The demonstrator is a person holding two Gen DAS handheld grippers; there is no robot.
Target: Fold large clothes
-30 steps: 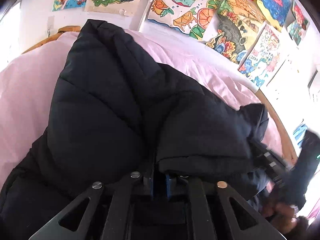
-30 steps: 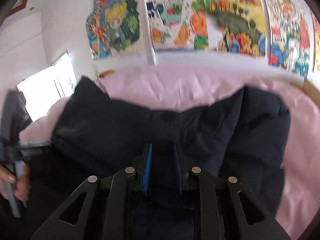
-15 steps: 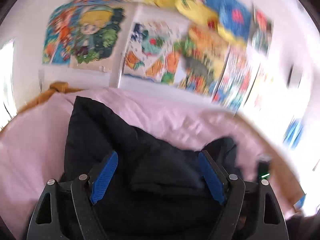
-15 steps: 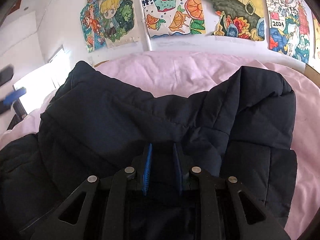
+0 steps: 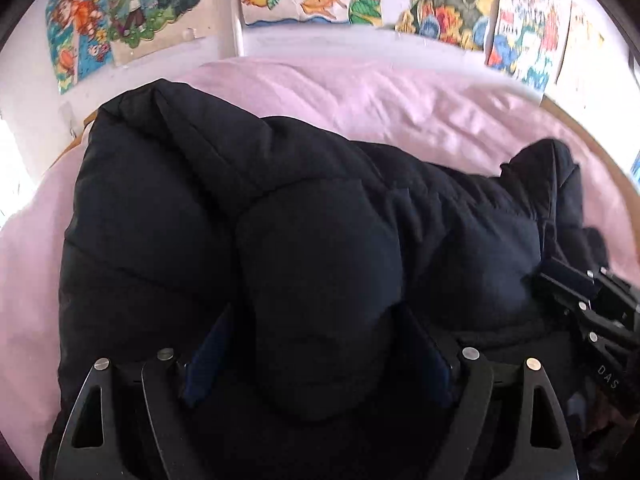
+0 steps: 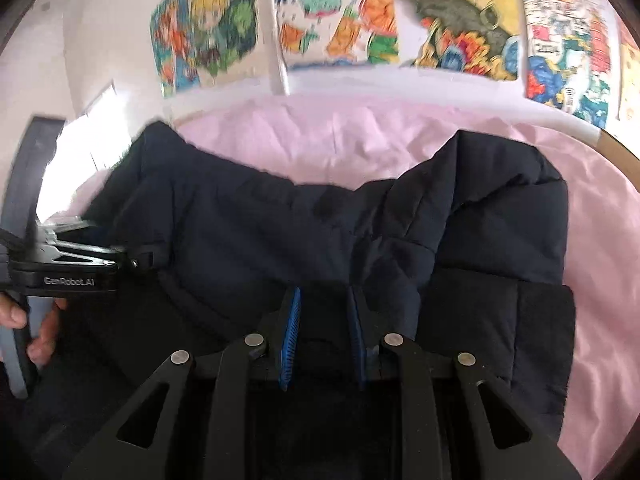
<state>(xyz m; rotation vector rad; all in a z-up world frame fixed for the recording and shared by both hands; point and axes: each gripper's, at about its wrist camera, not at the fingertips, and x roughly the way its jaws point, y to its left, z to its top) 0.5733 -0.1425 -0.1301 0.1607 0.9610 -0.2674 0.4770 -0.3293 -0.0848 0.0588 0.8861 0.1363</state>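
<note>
A wrinkled pale pink bedsheet point(image 5: 380, 112) is covering the mattress and filling the middle of both views. A curved light wooden bed frame edge point(image 6: 618, 150) is showing at the right, beyond the sheet. Behind the bed, a white painted wall point(image 5: 304, 42) is carrying a row of bright hand-coloured cartoon and fruit drawings on paper point(image 6: 460, 24). A thin white vertical pipe point(image 5: 236, 12) is running down the wall between two drawings. Strong daylight is coming through a bright window point(image 6: 96, 120) at the left.

The left gripper point(image 5: 320, 352), clamped a second ago, is now spread around a jacket point(image 5: 248, 216) fold; the jacket is bunched higher.
</note>
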